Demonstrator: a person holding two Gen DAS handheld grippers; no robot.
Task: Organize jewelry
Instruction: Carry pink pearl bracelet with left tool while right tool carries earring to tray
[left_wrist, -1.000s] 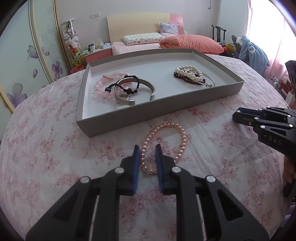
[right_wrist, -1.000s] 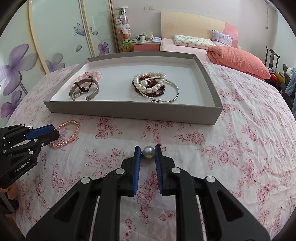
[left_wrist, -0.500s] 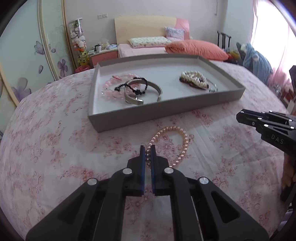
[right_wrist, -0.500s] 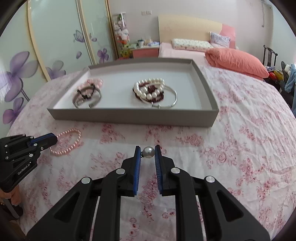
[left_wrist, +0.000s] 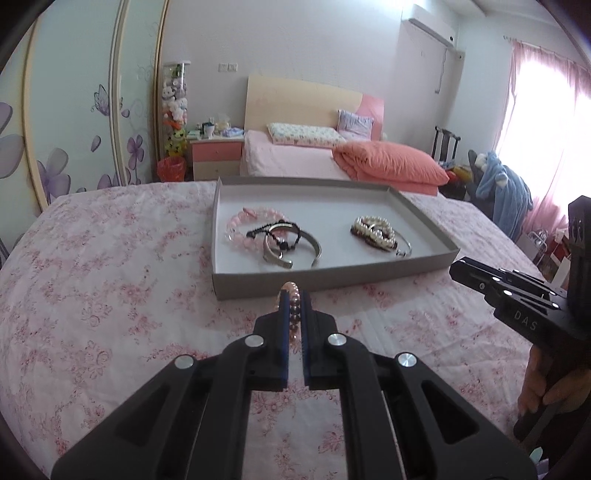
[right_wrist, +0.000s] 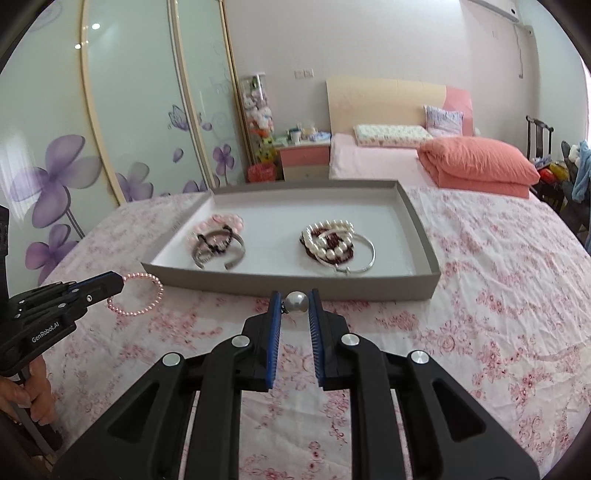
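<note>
My left gripper (left_wrist: 294, 295) is shut on a pink pearl bracelet (left_wrist: 294, 317), lifted off the flowered cloth just in front of the grey tray (left_wrist: 332, 275). In the right wrist view the bracelet (right_wrist: 138, 295) hangs as a loop from the left gripper (right_wrist: 114, 282) near the tray's (right_wrist: 295, 285) front left corner. My right gripper (right_wrist: 295, 301) is shut on a single white pearl piece (right_wrist: 296, 302) before the tray's front wall. Seen from the left wrist, the right gripper (left_wrist: 458, 266) hovers at the tray's right front corner.
The tray holds two heaps: pink beads, black beads and a silver cuff (left_wrist: 291, 247) on the left, white pearls, dark red beads and a silver bangle (right_wrist: 338, 243) on the right. A bed with an orange quilt (left_wrist: 388, 166) lies behind. A hand (right_wrist: 35, 391) grips each handle.
The left gripper closed on the pink pearl bracelet and lifted it off the cloth. Both grippers rose and now look more level; the right one kept its pearl.
</note>
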